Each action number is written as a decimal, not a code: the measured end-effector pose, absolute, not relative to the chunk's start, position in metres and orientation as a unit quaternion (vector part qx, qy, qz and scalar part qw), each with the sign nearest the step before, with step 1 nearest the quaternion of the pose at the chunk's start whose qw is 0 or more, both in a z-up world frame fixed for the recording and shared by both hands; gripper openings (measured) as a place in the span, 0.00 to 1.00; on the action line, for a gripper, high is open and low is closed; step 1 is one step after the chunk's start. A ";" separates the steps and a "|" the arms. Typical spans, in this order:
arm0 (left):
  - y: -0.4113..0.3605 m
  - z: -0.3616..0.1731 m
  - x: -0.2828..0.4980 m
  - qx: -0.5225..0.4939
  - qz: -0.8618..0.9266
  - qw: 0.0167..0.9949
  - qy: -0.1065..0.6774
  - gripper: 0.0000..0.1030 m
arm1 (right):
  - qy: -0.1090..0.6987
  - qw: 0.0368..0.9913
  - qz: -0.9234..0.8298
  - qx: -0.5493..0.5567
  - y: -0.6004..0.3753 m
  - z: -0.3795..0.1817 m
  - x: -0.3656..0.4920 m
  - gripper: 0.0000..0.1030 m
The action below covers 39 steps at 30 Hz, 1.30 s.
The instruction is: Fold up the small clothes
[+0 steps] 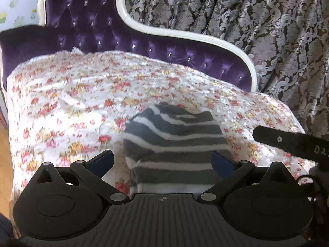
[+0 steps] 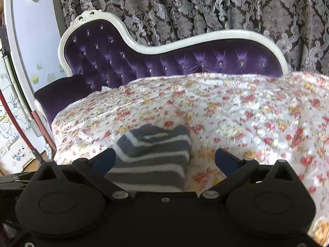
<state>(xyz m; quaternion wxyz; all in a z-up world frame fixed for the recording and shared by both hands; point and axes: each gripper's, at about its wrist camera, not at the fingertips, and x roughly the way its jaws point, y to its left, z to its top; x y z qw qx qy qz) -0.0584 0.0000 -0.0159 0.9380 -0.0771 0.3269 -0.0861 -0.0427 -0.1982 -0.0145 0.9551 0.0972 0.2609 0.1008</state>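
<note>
Both grippers, left gripper (image 1: pixel 162 160) and right gripper (image 2: pixel 164 158), fill the lower frame with fingers spread wide and gripping nothing, above the floral bedspread (image 1: pixel 82 94) where the folded striped garment (image 1: pixel 174 140) lies lower centre.

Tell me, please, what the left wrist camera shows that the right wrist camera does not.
Only the left wrist view shows the right gripper's black finger reaching in from the right edge. Only the right wrist view shows the carved white crest of the sofa frame and the cartoon-printed white panel. Both show the folded grey and white striped garment on the floral quilted cover, the purple tufted sofa back and open jaws.
</note>
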 end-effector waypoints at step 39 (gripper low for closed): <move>-0.015 -0.015 -0.091 0.009 0.044 0.918 0.394 0.98 | 0.316 0.945 0.045 0.070 -0.175 -0.016 -0.087 0.99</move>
